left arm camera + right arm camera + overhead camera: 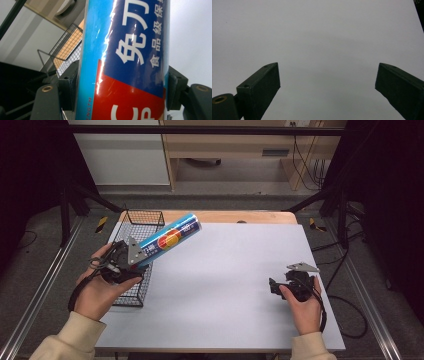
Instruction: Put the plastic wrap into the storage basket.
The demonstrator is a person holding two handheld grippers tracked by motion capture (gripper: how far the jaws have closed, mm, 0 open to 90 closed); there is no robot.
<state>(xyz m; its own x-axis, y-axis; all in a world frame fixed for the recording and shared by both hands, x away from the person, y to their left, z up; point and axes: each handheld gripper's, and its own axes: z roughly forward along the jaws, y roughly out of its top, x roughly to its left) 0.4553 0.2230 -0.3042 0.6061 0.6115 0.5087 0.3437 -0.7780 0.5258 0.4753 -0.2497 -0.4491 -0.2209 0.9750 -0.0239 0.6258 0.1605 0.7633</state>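
A blue tube-shaped box (170, 239) with a red and yellow emblem and white lettering is held in the air at the table's left, slanting up to the right over the wire basket (142, 220). My left gripper (134, 259) is shut on its lower end. In the left gripper view the blue and red box (125, 60) stands between the two black jaws, whose pads (68, 87) press on its sides. My right gripper (276, 286) rests low at the table's right, pointing left. Its jaws stand wide apart over bare white surface (324, 45), nothing between them; my right gripper (327, 80) is open.
The black wire basket sits at the table's left edge, beneath my left hand. A white sheet (225, 270) covers the wooden table (235, 216). Metal rails (35, 290) flank the table, and a wooden desk (225, 145) stands beyond it.
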